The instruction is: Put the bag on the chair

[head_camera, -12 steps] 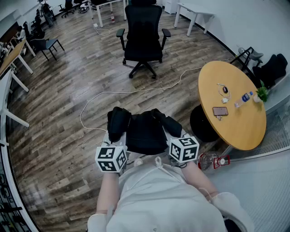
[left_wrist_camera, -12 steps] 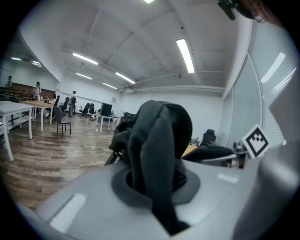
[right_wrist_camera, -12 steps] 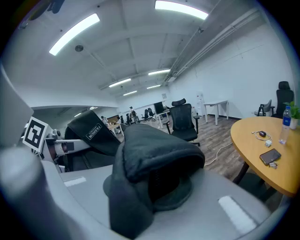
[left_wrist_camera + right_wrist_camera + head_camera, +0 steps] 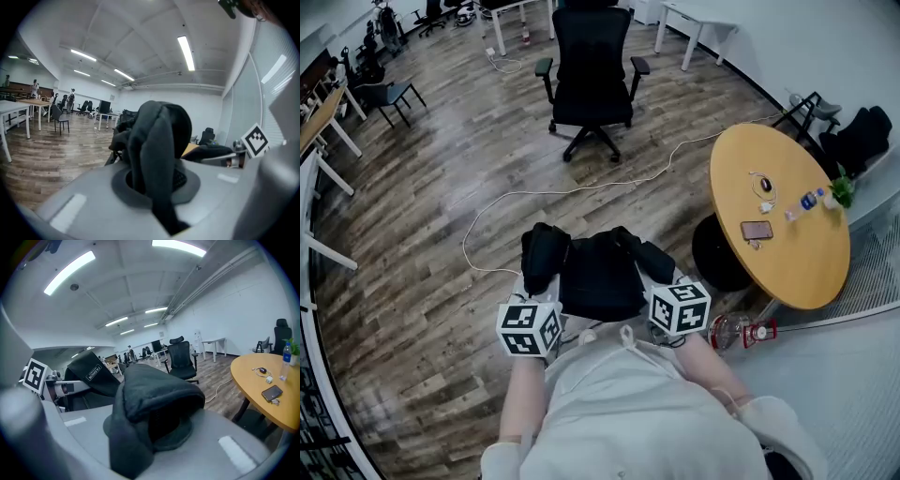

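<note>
One black fabric bag (image 4: 598, 274), straps (image 4: 154, 140) clamped in left gripper (image 4: 157, 187) and right gripper (image 4: 140, 427); black wheeled office chair (image 4: 592, 66) dead ahead, well apart.

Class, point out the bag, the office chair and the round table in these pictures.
bag (image 4: 598, 277): head view, middle of its black body.
chair (image 4: 592, 47): head view, on the backrest.
table (image 4: 802, 267): head view, bare part of the top.

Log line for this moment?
left gripper: shut on bag | right gripper: shut on bag | bag: held between both grippers | chair: ahead, not reached
</note>
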A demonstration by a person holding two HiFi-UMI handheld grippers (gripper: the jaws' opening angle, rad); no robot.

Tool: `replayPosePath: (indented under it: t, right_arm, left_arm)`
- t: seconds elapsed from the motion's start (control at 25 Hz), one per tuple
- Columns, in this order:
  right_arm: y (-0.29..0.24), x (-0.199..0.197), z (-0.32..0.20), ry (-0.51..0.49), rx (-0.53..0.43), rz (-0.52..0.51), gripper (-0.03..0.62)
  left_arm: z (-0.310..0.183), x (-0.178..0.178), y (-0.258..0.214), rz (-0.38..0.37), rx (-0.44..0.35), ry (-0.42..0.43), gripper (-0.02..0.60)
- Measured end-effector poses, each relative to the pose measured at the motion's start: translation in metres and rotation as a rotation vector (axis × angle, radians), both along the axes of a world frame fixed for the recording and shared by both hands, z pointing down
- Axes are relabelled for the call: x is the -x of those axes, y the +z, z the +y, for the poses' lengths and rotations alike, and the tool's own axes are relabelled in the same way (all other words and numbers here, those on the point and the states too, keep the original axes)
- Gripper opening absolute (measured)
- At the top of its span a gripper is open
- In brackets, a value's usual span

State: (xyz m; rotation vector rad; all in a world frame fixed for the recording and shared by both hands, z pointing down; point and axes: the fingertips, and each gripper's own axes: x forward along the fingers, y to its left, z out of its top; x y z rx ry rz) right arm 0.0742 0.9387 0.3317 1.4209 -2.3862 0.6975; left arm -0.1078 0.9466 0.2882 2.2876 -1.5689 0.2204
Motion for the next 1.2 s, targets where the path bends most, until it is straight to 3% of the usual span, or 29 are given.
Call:
replayPosePath:
  t: [0.56, 0.8, 1.2]
  right_arm:
    - [0.019, 0.035, -0.055, 0.046, 0.04, -0.016, 0.029]
    - [0.032, 0.037, -0.079, 0.062, 0.086, -0.017, 0.029]
    - [0.063, 0.028, -0.174, 0.031, 0.142, -0.034, 0.029]
  left_arm:
    - [-0.061, 0.037, 0.019, 0.002, 0.031, 0.039, 0.023]
    - [-0.086, 0.039, 0.032, -0.002, 0.083, 0.05, 0.023]
    - [-0.18, 0.026, 0.064, -0.029, 0.158, 0.027, 0.023]
